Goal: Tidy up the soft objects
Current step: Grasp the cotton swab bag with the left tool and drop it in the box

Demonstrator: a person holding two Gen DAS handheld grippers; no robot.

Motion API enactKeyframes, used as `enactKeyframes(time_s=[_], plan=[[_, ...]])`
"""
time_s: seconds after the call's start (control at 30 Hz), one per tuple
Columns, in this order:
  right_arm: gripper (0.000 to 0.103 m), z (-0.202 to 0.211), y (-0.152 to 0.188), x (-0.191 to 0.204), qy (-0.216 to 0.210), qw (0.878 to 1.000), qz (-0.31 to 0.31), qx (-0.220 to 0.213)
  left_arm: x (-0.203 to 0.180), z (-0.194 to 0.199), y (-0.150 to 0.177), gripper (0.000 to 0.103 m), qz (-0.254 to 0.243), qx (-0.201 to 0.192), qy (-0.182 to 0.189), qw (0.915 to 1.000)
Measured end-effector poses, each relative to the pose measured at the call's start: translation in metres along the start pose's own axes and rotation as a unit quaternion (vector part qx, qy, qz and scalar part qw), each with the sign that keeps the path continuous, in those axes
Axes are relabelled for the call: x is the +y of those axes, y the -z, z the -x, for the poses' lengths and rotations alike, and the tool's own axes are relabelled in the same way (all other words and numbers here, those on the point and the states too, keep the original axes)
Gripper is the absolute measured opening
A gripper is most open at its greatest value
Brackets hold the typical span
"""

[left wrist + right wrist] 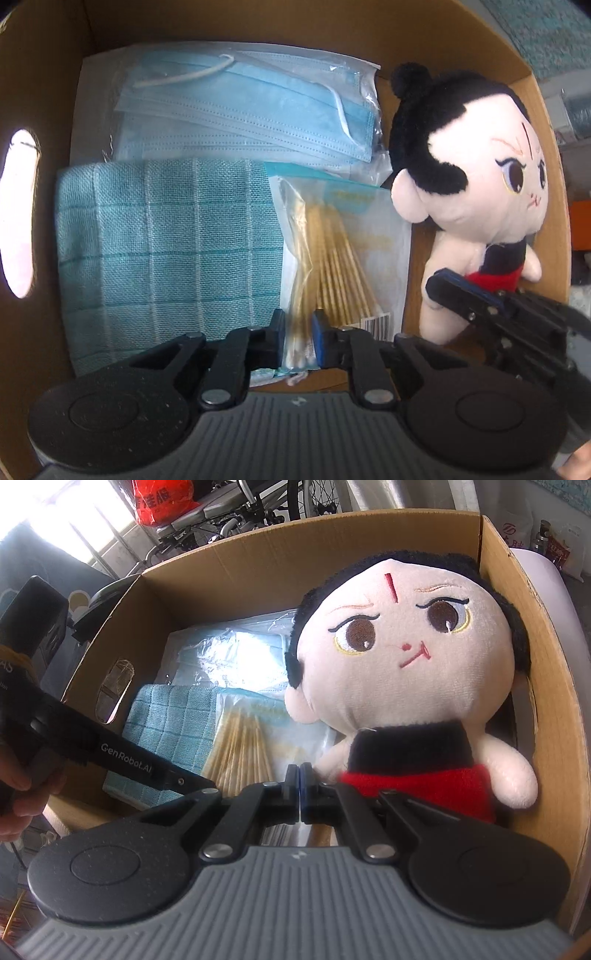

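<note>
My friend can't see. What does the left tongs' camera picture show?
A cardboard box holds a plush doll, a teal cloth, bagged blue face masks and a cotton swab packet. The left tongs straddle the packet's near end.

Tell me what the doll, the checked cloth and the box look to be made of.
Doll: plush fabric, fuzzy nap, embroidered eyes.
Checked cloth: woven textile, probably cotton; matte, with visible weave and grid lines.
Box: corrugated cardboard; brown, matte, with a layered cut edge.
</note>
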State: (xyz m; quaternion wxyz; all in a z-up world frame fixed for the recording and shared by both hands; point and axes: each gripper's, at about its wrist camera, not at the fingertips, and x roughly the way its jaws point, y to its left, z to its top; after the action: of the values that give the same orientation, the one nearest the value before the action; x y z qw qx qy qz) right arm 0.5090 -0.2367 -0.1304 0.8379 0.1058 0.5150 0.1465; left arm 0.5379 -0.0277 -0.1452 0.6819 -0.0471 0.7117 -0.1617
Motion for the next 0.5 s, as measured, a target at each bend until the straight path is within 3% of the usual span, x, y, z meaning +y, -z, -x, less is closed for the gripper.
enactKeyframes(time_s=[0.1,0.17,0.23,0.37,0.5], plan=[[0.0,-0.003,-0.001,0.005,0.008,1.0,0.007,-0.004,0.008,-0.006,0.001,0.017,0.062,-0.006,0.036,0.9974],[0.0,-0.004,-0.001,0.008,0.01,1.0,0.016,-0.014,0.011,-0.012,0.005,0.026,0.088,-0.007,0.045,0.995],[0.002,0.005,0.002,0.014,0.01,0.999,0.021,-0.027,0.007,-0.01,0.014,0.055,0.087,-0.018,0.042,0.9951],[0.004,0.053,0.005,0.023,-0.008,0.997,0.024,-0.078,-0.009,0.021,0.032,0.057,0.061,-0.067,0.035,0.9953],[0.005,0.13,0.024,0.035,-0.027,0.99,0.047,-0.13,-0.018,0.083,0.067,0.057,0.023,-0.143,0.006,0.9895]])
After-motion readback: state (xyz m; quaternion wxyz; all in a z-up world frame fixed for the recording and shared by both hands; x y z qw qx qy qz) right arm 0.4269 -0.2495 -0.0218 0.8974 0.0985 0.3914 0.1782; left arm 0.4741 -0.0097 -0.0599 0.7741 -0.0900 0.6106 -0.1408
